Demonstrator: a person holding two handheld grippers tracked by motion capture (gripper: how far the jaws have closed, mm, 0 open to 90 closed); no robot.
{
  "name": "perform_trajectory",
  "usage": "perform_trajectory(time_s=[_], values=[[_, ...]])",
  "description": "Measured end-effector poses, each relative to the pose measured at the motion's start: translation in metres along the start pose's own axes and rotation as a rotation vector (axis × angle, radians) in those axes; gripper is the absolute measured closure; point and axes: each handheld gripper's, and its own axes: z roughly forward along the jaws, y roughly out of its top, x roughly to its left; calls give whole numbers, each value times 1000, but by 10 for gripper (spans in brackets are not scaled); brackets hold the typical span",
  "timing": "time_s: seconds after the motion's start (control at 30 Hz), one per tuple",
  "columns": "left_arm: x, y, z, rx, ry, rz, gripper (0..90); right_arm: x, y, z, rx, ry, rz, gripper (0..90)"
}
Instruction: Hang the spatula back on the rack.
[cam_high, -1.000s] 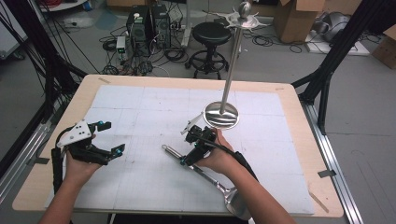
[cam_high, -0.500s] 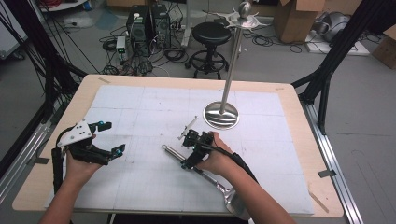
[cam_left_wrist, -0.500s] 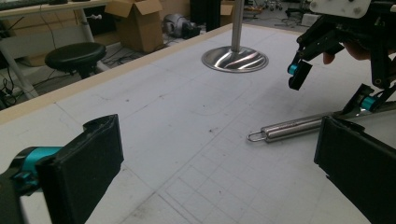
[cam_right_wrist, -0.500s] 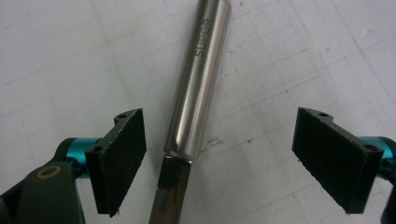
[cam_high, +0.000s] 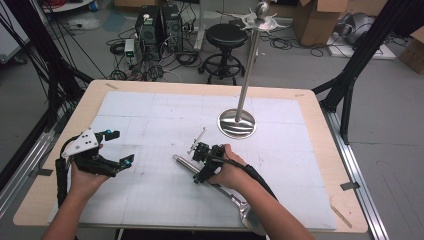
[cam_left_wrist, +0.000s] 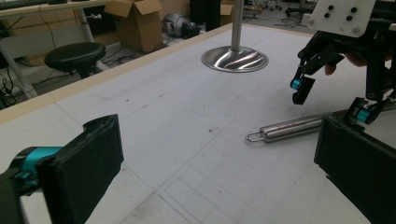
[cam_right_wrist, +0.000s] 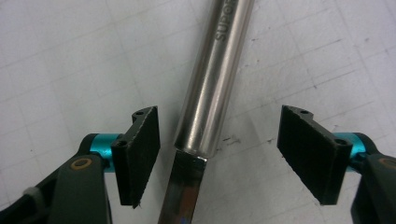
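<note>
Two wide-open pads of the right gripper either side of the ladle handle at table's six o'clock, likely to slip sideways if squeezed off-centre.

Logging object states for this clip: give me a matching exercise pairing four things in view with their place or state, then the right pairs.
Column one:
1. left gripper
2. right gripper
3. steel-handled utensil
4. metal stand

Column two:
A. stands upright on a round base at the far side of the mat
B. open, straddling the steel handle without touching it
C. lies flat on the mat
D. open and holding nothing, at the mat's left

Pairs: 1-D, 2-B, 3-C, 4-A
</note>
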Motion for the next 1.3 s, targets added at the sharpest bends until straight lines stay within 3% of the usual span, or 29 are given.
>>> perform_trajectory(time_s=[0.17,0.7,0.83,1.13,1.3], values=[[0,0,0,0,-1,1,17,1,0,4,31,0,-9,404],[0,0,1,8,-5,3,17,7,0,4,36,-22,-31,521],[-1,0,1,6,-3,3,17,10,0,3,39,-8,-38,626],[0,0,0,6,-4,3,17,9,0,3,36,-7,-38,638],[0,0,1,6,-4,2,17,11,1,3,36,25,-45,652]])
